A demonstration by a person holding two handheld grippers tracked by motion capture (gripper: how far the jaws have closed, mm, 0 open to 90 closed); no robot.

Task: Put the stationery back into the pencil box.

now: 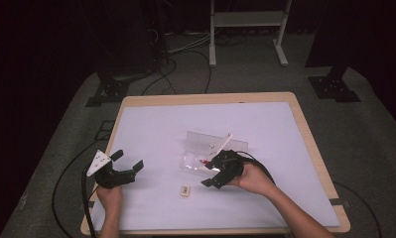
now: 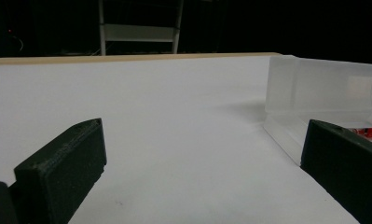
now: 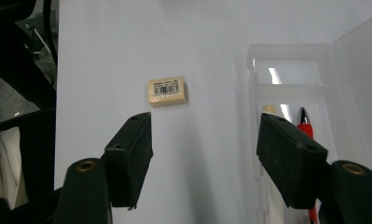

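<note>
Now my right gripper hangs wide open and empty, red pen already in the clear plastic case, small cream eraser left on the table beside it.

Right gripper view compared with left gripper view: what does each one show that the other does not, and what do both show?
Right gripper view alone: a small eraser with a barcode label lying on the white table cover, and a red pen inside the clear plastic case, whose lid stands open. The right hand-held gripper is open with nothing between its jaws.

Left gripper view alone: the white frame beyond the table and the open left hand-held gripper.

Both: the clear case and the white cover.
</note>
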